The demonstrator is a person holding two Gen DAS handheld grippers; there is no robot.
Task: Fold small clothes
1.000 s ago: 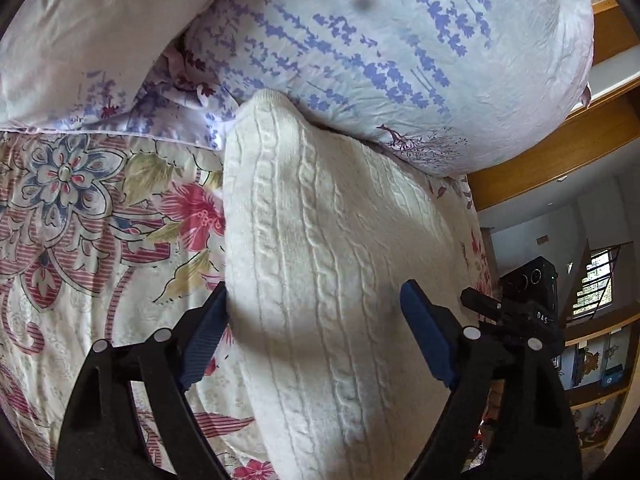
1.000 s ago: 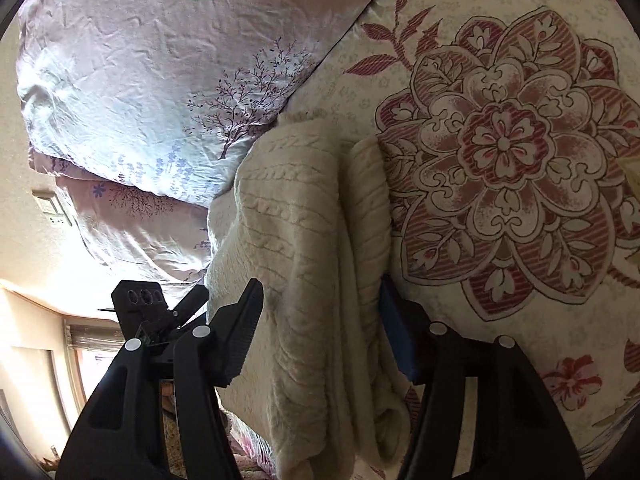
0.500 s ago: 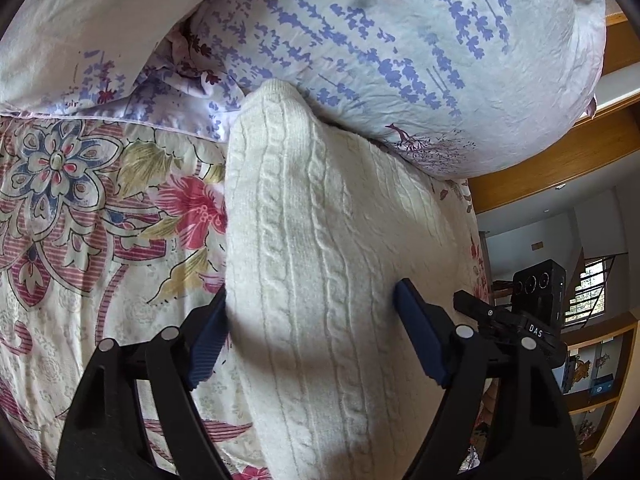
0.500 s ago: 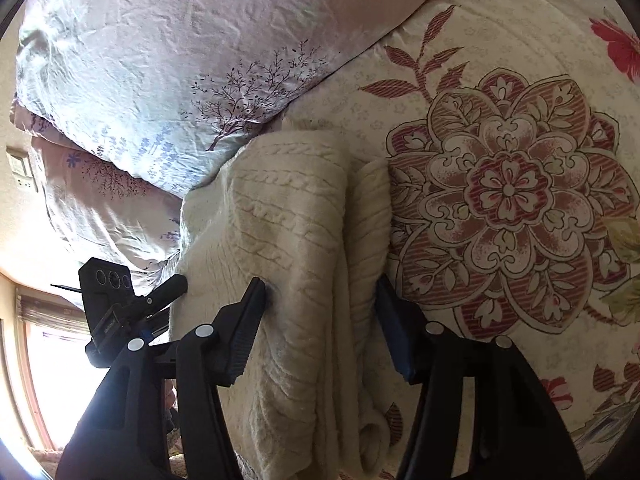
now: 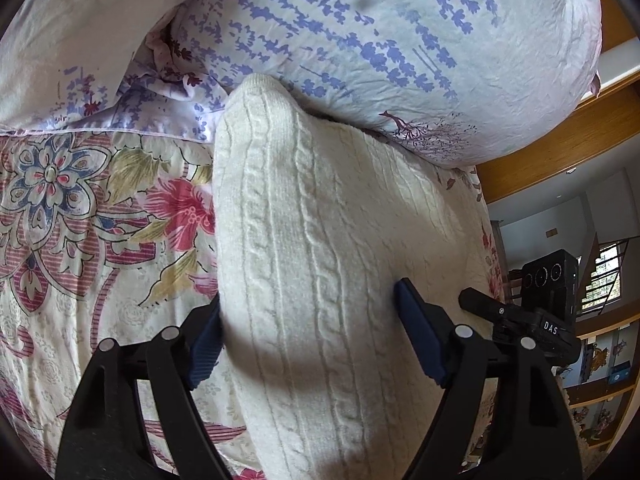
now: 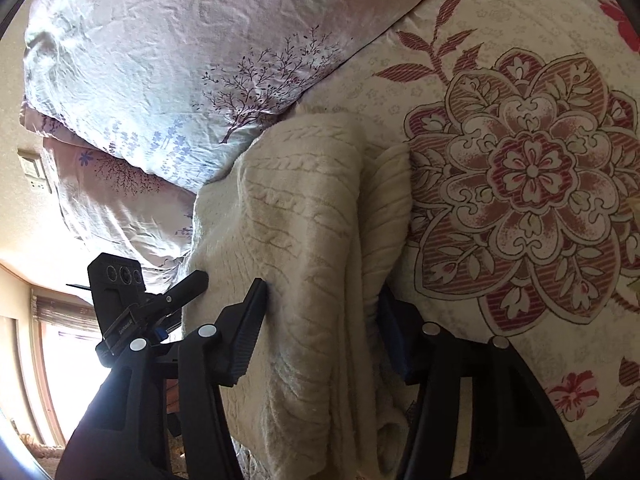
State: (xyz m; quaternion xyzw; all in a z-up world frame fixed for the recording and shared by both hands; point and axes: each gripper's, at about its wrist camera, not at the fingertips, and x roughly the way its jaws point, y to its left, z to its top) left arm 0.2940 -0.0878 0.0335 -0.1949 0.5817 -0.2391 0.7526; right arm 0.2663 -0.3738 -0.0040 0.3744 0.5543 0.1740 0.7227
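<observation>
A cream cable-knit sweater (image 5: 320, 248), folded into a thick bundle, lies on the floral bedspread (image 5: 80, 208) with its far end against the pillows. My left gripper (image 5: 308, 336) straddles one end of the bundle, jaws wide, pads against its sides. In the right wrist view the sweater (image 6: 304, 240) shows stacked layers. My right gripper (image 6: 324, 324) straddles its other end, jaws wide, pads touching the folds. Each gripper's camera block shows in the other's view.
Two lilac-print pillows (image 5: 380, 40) lie just beyond the sweater; they also show in the right wrist view (image 6: 180, 60). The floral bedspread (image 6: 520, 180) spreads to the right. A wooden headboard (image 5: 560, 144) and a room with shelves lie past the bed's edge.
Both grippers have pushed forward with the sweater toward the pillows. The bundle's far end now presses against the pillows. The jaws have stayed at the same width.
</observation>
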